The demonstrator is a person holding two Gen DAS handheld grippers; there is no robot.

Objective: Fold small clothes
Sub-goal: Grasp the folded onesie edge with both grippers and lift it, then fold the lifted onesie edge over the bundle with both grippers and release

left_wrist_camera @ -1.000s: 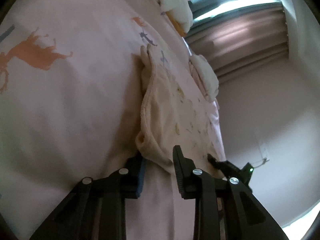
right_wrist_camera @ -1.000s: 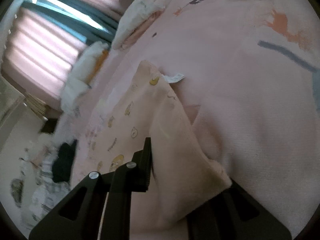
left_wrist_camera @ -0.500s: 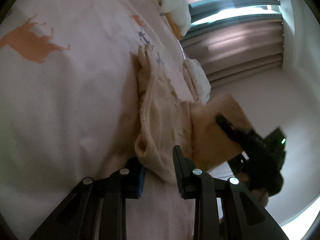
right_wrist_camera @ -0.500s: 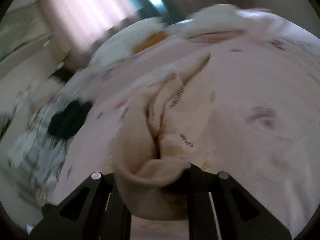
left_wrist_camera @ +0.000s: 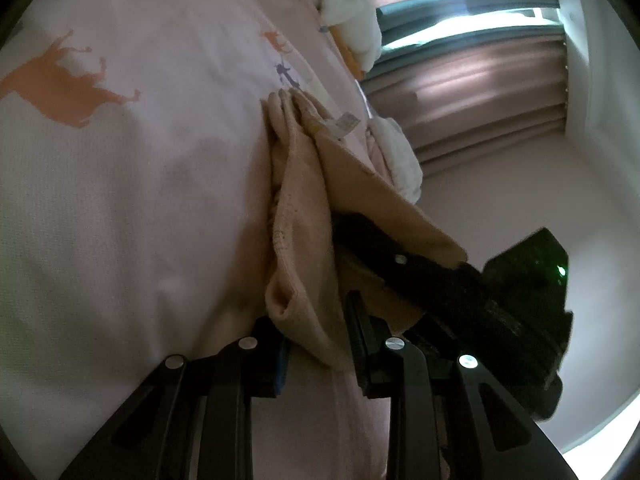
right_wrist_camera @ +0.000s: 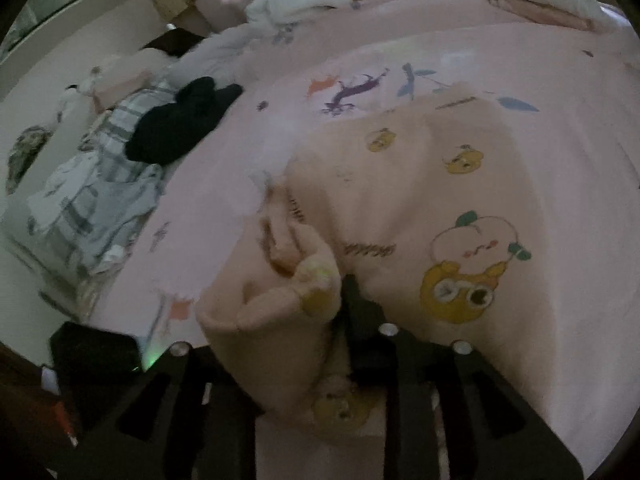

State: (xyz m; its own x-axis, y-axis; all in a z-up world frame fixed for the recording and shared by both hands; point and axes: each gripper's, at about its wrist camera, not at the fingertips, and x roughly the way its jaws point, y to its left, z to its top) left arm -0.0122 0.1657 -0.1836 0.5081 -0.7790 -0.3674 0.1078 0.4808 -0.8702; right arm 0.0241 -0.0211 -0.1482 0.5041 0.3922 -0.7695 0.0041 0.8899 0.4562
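Peach garment point(left_wrist_camera: 300, 216) | left hand-held gripper point(left_wrist_camera: 316, 350) pinching hem | right hand-held gripper point(right_wrist_camera: 304, 320) clamping fold

A black garment point(right_wrist_camera: 184, 120) lies on plaid cloth point(right_wrist_camera: 100, 184) beside the pink animal-print bedspread point(right_wrist_camera: 560, 92), near curtains point(left_wrist_camera: 480, 92).

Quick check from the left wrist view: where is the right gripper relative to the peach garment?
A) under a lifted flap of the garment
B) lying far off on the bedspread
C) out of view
A: the right gripper reaches in under a raised flap of the peach garment.
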